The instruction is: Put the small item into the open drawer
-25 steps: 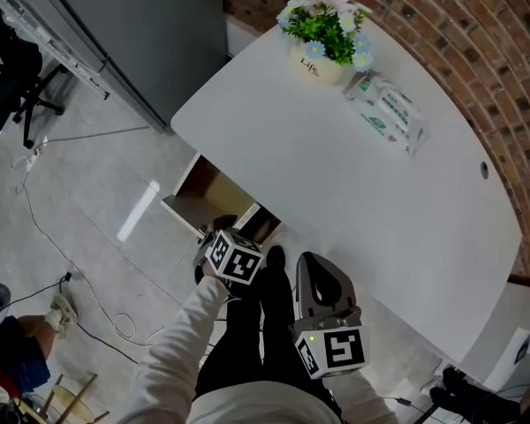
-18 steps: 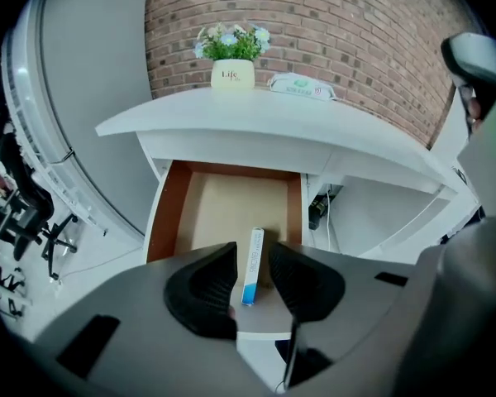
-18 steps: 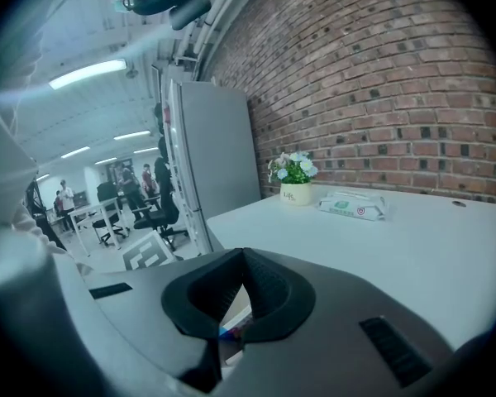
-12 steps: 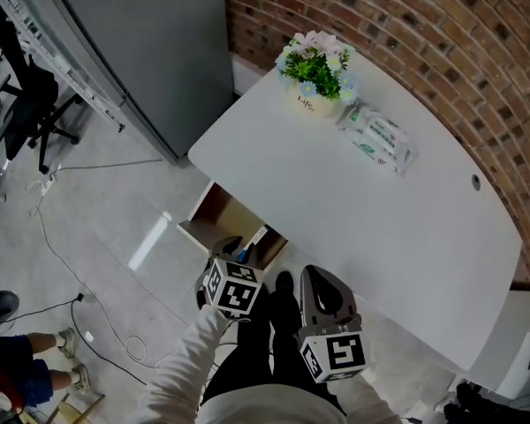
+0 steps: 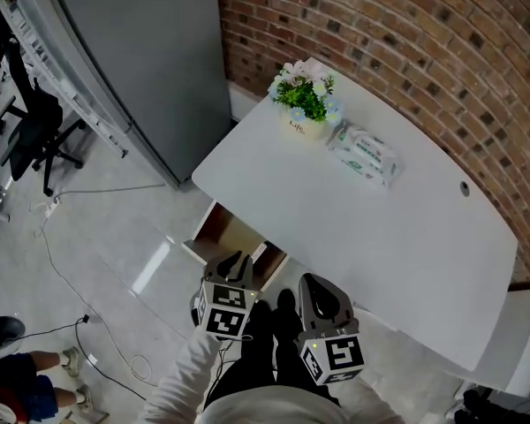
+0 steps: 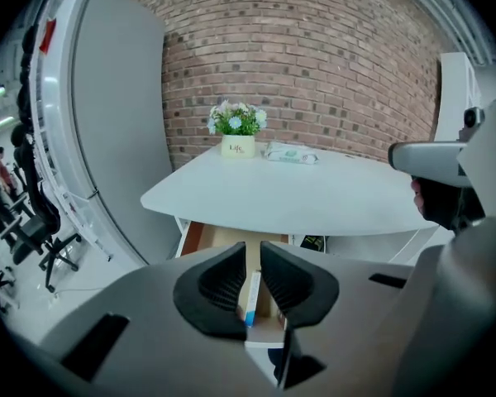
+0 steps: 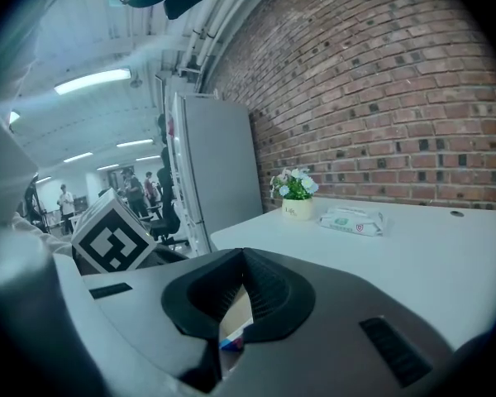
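While closing the left claw (image 6: 253,251) just above the open drawer (image 5: 221,233), grips nothing: leaves the small item (image 6: 250,293) lying inside the drawer, apparently delivered. Holds the right claw (image 7: 242,263) shut and empty beside the drawer, unneeded.

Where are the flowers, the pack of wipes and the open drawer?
flowers (image 5: 305,96): head view, on the leaves and blossoms.
pack of wipes (image 5: 362,153): head view, middle of its top.
open drawer (image 5: 230,234): head view, its bare brown inside floor.
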A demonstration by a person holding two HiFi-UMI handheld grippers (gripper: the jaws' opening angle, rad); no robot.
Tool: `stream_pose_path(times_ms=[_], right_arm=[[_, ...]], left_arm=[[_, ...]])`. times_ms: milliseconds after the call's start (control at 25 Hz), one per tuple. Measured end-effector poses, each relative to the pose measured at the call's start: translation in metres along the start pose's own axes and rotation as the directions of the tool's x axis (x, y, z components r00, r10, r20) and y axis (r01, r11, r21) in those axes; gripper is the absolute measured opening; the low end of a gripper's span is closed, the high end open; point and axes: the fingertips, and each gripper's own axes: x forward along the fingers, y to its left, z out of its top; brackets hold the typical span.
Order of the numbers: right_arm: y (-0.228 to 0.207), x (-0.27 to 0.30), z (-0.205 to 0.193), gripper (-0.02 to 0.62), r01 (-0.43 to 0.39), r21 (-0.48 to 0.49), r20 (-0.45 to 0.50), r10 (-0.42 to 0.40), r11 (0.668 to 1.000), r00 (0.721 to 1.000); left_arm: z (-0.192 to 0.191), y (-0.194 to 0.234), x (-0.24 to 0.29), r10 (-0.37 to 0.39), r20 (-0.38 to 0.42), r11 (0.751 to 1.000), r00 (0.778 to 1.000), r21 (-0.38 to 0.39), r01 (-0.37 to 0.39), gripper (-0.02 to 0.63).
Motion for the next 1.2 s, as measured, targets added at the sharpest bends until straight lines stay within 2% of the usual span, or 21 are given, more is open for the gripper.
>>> stream_pose_path(times_ms=[200,360,560,760,920,1200], right_arm=[[0.0,-0.005,0.007,0.026,0.006,0.019,0.014,-0.006,1.0,1.0],[0.001,-0.008,0.011,0.026,0.002,0.023,0.025,-0.003,1.0,1.0],[0.01,-0.01,0.015,0.026,-0.014,0.02,0.03,0.013,1.0,0.999],[0.017,-0.012,0.022,0.026,-0.032,0.004,0.04,0.032,0.999,0.999],[0.017,-0.015,0.027,0.026,-0.036,0.008,0.061,0.036,0.999,0.997],[0.011,-0.019,0.03,0.026,-0.013,0.009,0.064,0.013,1.0,0.998]], left_arm=[[0.028,0.001,-0.024,0.005,0.078,1.0,0.997,0.016,-0.006,0.051],[0.041,-0.001,-0.042,0.018,0.145,1.0,0.989,-0.003,-0.017,0.034],[0.049,0.0,-0.068,0.053,0.215,0.998,0.975,0.006,-0.055,0.018],[0.057,0.001,-0.091,0.063,0.297,0.998,0.953,-0.033,-0.056,0.017],[0.061,0.002,-0.103,0.071,0.327,0.996,0.942,-0.068,-0.051,0.017],[0.068,0.004,-0.115,0.074,0.368,0.995,0.927,-0.084,-0.046,0.017]])
